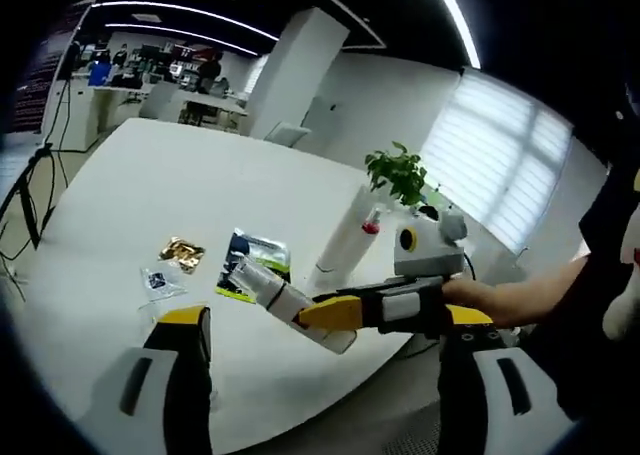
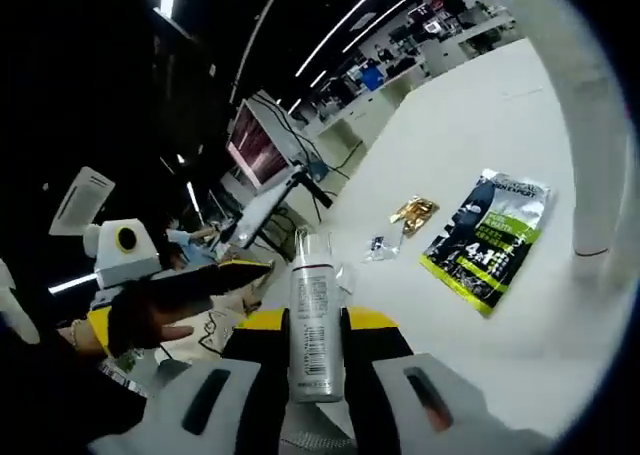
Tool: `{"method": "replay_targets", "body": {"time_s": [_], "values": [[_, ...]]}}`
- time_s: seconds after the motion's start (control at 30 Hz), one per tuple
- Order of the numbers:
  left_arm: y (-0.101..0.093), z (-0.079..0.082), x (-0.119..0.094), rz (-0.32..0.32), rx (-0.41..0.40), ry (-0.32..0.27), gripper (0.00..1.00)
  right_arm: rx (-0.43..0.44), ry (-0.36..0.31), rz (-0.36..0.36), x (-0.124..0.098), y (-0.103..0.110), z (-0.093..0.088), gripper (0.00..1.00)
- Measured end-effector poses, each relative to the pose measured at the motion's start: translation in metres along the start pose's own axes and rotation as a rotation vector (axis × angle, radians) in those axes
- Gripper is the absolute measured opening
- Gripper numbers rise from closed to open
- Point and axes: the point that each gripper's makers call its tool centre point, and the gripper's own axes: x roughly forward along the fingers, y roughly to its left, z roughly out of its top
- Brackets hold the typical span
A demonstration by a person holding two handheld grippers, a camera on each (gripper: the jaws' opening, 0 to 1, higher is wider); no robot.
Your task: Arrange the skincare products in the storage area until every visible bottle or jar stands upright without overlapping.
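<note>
A white bottle (image 2: pixel 314 335) with a silver cap sits between the jaws of my right gripper (image 2: pixel 315 327), which is shut on it. In the left gripper view, the right gripper (image 1: pixel 312 313) reaches in from the right and holds the bottle (image 1: pixel 268 287) tilted over the white table (image 1: pixel 150 175). My left gripper (image 1: pixel 328 331) is open with nothing between its wide-set jaws; it also shows as the left gripper (image 2: pixel 240 271) at the left of the right gripper view. A tall white tube (image 1: pixel 345 237) with a red band stands upright behind the bottle.
A green and black sachet (image 1: pixel 256 263), a gold sachet (image 1: pixel 183 252) and a small clear sachet (image 1: pixel 160 280) lie flat on the table. A potted plant (image 1: pixel 400 173) stands behind the tube. The same green sachet (image 2: pixel 490 240) lies beside the tube (image 2: pixel 590 125). A person's hand holds each gripper.
</note>
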Motion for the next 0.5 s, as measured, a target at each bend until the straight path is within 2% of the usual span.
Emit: {"method": "replay_targets", "body": {"time_s": [0.2,0.43,0.5], "values": [[-0.019,0.013,0.006,-0.123,-0.073,-0.029,0.86,0.043,-0.127,0.053,-0.027,0.027,0.020,0.19],[-0.038,0.036,0.010,-0.253,-0.079,-0.050,0.78,0.074,-0.266,0.126,-0.055,0.053,0.047,0.19],[-0.041,0.040,0.011,-0.271,-0.083,-0.055,0.76,0.093,-0.302,0.161,-0.062,0.061,0.053,0.19]]}}
